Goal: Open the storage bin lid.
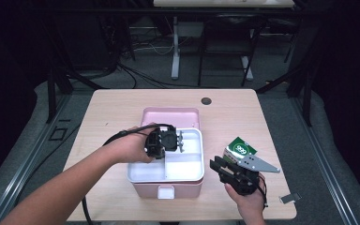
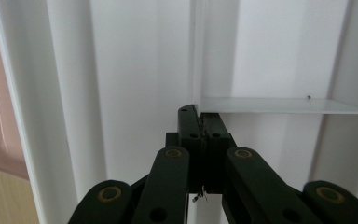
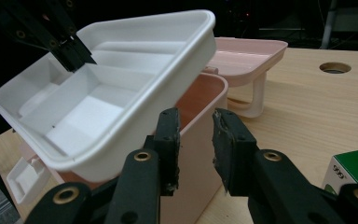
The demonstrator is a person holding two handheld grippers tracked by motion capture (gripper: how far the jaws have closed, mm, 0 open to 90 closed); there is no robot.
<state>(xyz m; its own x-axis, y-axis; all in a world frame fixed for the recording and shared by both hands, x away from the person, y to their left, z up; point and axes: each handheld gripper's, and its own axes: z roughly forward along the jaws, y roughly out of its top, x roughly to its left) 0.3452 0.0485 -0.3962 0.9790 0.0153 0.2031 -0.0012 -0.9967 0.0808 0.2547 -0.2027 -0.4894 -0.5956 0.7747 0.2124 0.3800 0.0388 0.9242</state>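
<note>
White tray (image 1: 187, 164) in a pale pink box (image 1: 168, 188) — pink lid (image 1: 170, 115) behind; black grippers; a green-and-white carton (image 1: 240, 149) on the light wood table (image 1: 122, 108).

The white divided plastic tray (image 1: 187, 161) sits tilted in the top of the pink plastic storage box (image 1: 168, 190) at the centre of the light wooden table (image 1: 122, 108). The box's pink lid (image 1: 170, 115) lies open behind it. The green-and-white carton (image 1: 239, 150) lies right of the box, near the front edge.
</note>
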